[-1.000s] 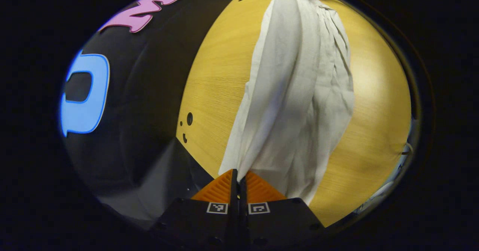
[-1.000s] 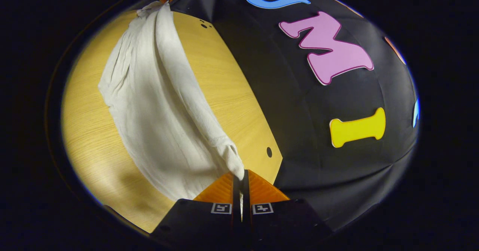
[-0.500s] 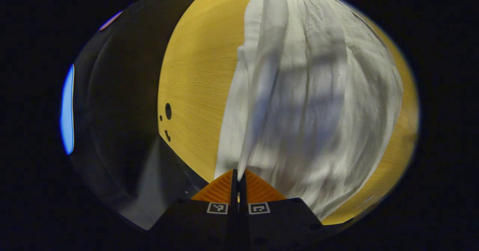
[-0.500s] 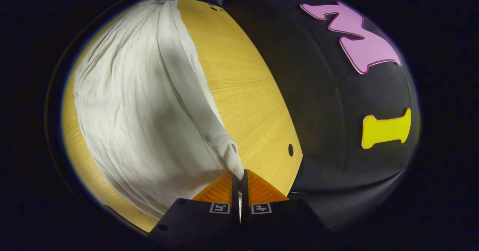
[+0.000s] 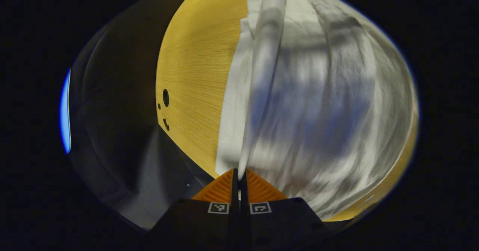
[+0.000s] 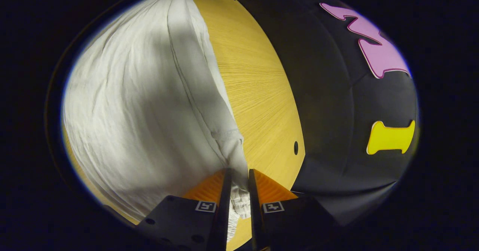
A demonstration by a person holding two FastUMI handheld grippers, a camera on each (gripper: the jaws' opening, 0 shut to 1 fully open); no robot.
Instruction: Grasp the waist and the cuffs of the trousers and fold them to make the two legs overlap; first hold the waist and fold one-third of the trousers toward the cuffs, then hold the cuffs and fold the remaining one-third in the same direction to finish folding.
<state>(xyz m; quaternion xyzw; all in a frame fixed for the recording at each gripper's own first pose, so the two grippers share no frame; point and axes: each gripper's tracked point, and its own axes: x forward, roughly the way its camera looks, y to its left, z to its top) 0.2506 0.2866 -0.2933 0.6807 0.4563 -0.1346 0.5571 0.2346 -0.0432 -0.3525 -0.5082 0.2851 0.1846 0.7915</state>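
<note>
Since the earlier frames the trousers (image 5: pixel 314 105) are lowered until the white cloth is spread close over the desk (image 5: pixel 194 75). The left tongs (image 5: pixel 238 176) are pinched tight on one edge, while the right tongs (image 6: pixel 238 178) are parted slightly, the bunched corner loose between them. Release of the leg-over-leg fold is judged to be under way.

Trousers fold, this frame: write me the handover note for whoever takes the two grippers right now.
Left gripper: shut on an edge of the white trousers.
Right gripper: jaws parted a little, a bunched edge of the trousers lying between the fingers; it looks like a release.
The trousers lie spread on the wooden table, near its far edge by the black cloth wall.
Done: apparently the leg-over-leg fold, though I cannot confirm the legs line up.
Left: open the left gripper, then both thirds folds, waist first.
</note>
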